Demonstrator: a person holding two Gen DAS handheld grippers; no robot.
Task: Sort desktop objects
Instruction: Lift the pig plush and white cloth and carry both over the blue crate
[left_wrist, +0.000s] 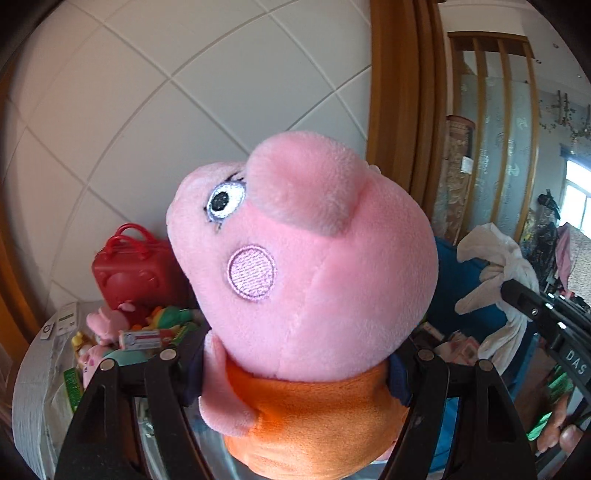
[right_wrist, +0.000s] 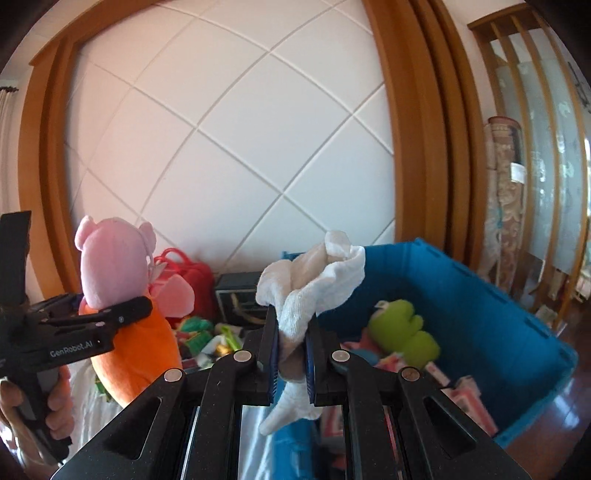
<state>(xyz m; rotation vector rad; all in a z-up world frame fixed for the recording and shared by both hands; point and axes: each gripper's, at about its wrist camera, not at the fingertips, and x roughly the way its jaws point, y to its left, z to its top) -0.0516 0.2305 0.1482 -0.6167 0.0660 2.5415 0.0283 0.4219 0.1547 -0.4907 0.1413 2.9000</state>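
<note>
Left claw (left_wrist: 299, 373) grips plush pig (left_wrist: 306, 266); right claw (right_wrist: 291, 354) pinches cloth (right_wrist: 314, 280).

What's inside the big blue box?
Inside the blue box sits a green plush toy on some pink and white packets. The white cloth hides the rest.

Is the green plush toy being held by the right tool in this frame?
No. The right tool is clamped on a white cloth, while the green plush toy lies inside the blue bin.
</note>
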